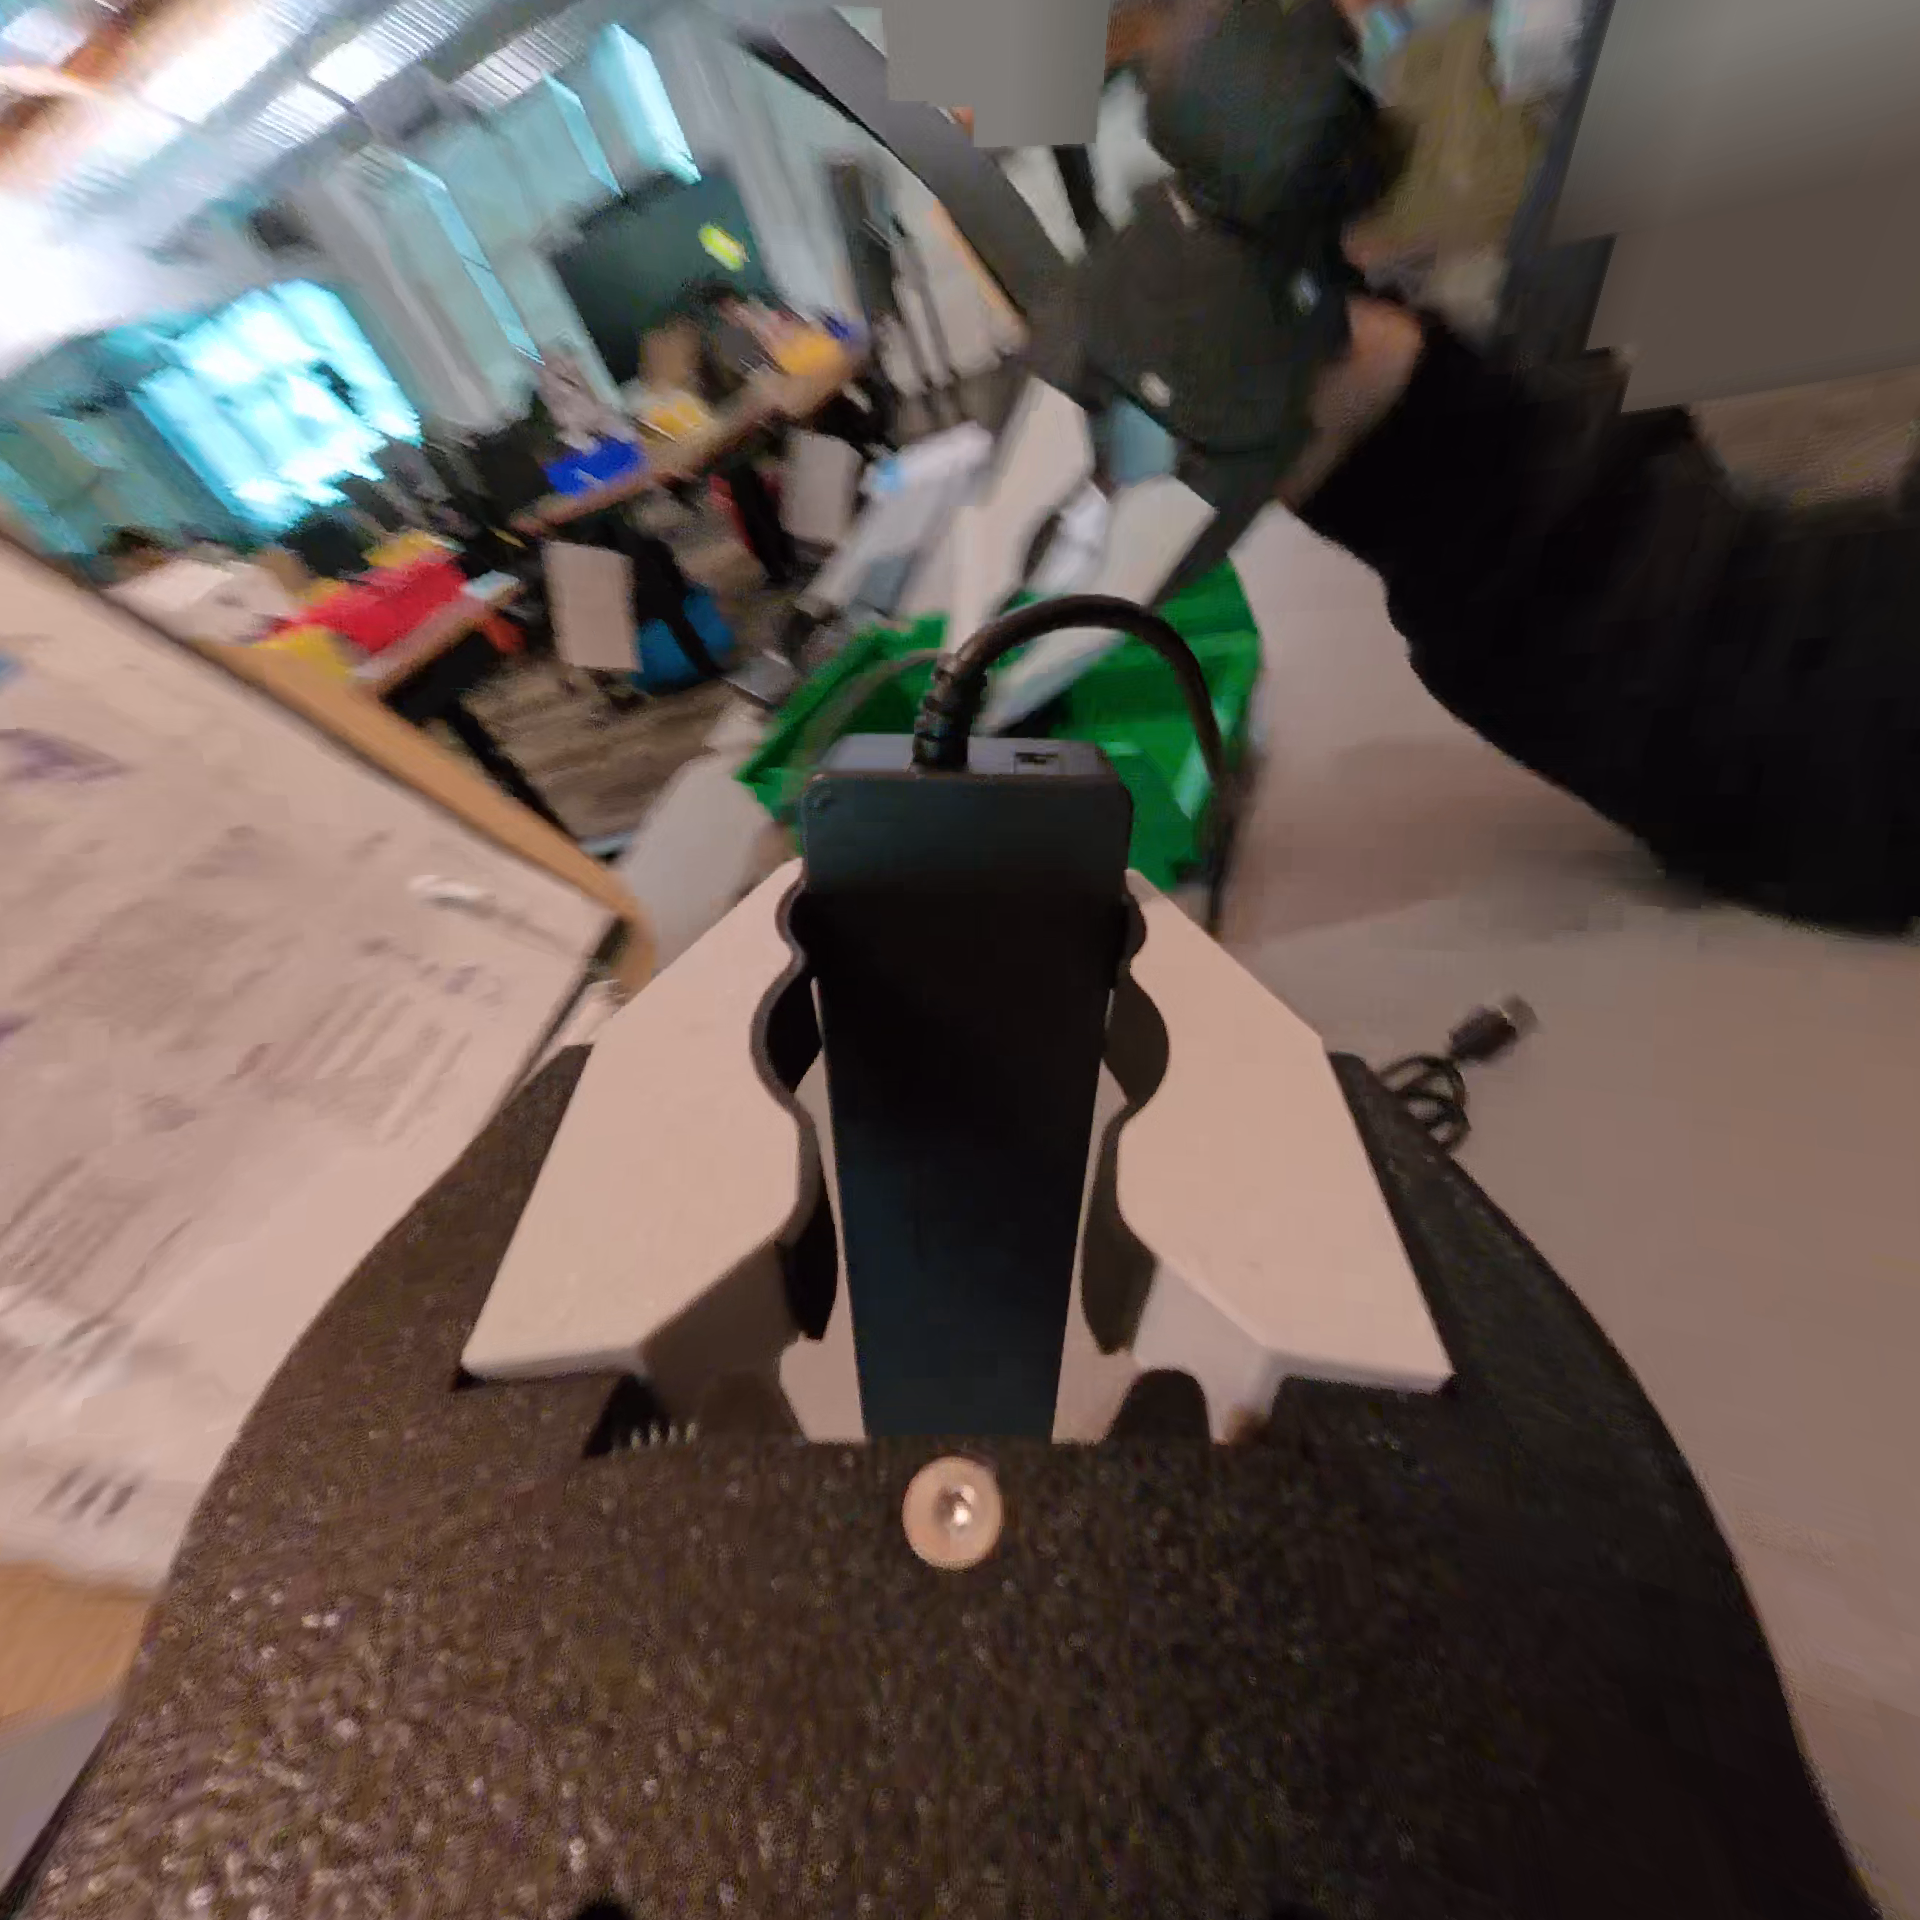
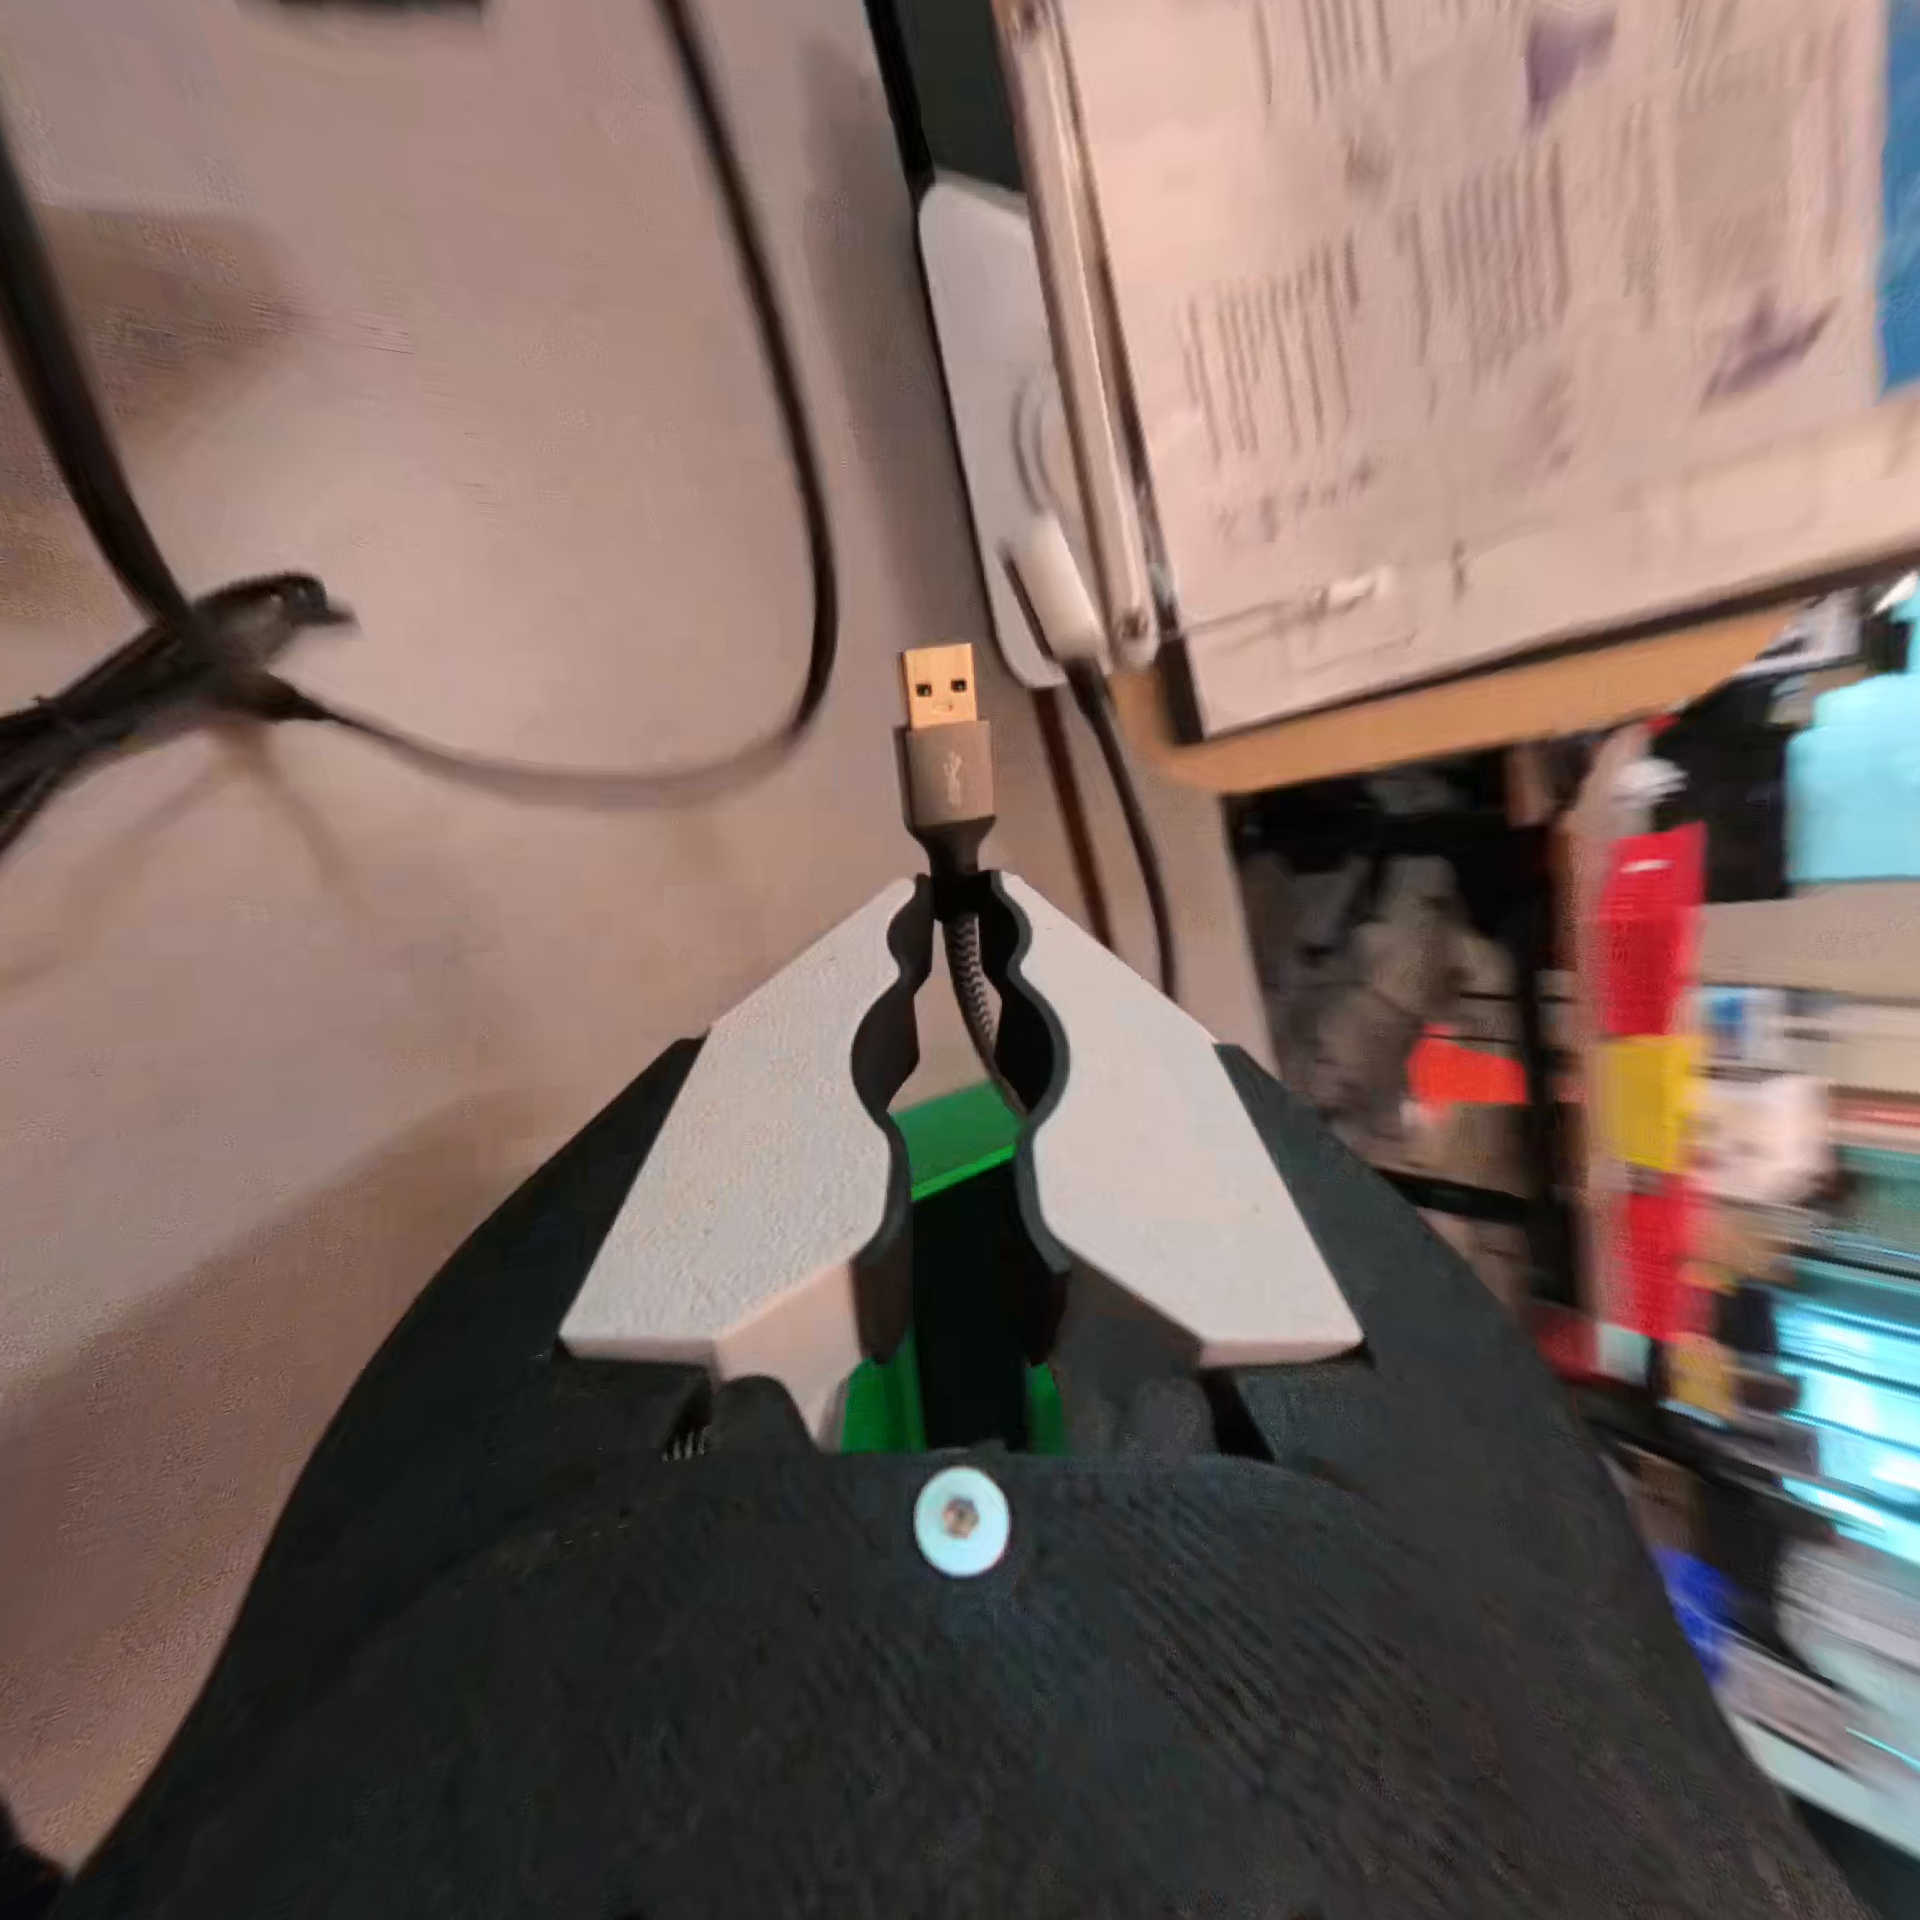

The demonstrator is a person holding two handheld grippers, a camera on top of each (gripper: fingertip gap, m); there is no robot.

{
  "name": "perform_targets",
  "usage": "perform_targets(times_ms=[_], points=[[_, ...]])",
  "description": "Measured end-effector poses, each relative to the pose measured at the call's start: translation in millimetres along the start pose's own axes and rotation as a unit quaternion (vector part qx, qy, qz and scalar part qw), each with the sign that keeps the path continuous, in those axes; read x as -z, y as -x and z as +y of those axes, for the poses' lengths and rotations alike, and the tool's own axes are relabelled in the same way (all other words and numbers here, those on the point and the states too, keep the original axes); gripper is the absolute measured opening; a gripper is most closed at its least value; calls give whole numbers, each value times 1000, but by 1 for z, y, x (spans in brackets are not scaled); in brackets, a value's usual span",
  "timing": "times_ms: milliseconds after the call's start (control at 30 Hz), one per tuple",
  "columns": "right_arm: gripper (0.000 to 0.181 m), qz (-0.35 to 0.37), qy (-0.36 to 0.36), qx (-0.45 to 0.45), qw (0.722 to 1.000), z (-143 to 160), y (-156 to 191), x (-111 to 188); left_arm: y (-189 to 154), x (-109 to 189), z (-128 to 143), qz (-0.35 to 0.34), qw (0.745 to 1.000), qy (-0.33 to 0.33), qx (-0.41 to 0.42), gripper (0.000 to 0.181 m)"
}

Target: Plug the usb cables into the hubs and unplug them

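Left gripper (image 1: 961,925) clamping a slim black hub (image 1: 961,1039) lengthwise, its own cord (image 1: 1091,644) arching off the far end, right gripper (image 2: 958,894) pinching a braided usb cable (image 2: 971,977) just behind the plug (image 2: 940,743) (gold tip pointing away), loose dark cables (image 2: 520,764) possibly lying on the blurred table (image 2: 468,416) to the left.

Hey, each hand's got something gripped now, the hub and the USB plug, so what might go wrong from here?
The right tongs pinch the braided cable just behind the USB plug, so the plug may tilt when pushed. The hub sticks out past the left tongs and could slide back under that push. Its own cable loops near the far end and may snag.
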State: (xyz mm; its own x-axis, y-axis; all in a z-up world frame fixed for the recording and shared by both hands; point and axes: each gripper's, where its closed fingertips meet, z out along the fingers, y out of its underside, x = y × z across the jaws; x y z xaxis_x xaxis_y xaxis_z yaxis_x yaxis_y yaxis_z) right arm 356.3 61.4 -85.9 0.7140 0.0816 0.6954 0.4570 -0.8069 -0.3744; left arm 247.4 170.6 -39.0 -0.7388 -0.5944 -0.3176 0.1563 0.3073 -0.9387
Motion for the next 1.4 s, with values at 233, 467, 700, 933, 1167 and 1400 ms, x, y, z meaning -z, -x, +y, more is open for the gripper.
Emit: perform_targets(times_ms=[233, 467, 700, 933, 1167, 1400], points=[[8, 99, -204, -117, 967, -15, -52, 89, 15, 35, -16, -47, 998, -35, -13, 52], [7, 166, -204, -356, 897, 36, -77, 156, 10, 29, -23, -21, 997, -68, 9, 52], [7, 102, -59, -438, 891, 95, -55, 109, -3, 7, -21, 8, 999, -50, 5, 52], [7, 8, 34, -467, 883, 132, -28, 58, -9, -7, -17, 26, 999, -42, 13, 52], [7, -100, 93, -451, 882, 145, 7, 1, -8, -7, -17, 29, 998, -46, 21, 52], [44, -136, 220, -414, 873, 179, 43, -43, -10, -9, -15, 33, 998, -42, 21, 52]])
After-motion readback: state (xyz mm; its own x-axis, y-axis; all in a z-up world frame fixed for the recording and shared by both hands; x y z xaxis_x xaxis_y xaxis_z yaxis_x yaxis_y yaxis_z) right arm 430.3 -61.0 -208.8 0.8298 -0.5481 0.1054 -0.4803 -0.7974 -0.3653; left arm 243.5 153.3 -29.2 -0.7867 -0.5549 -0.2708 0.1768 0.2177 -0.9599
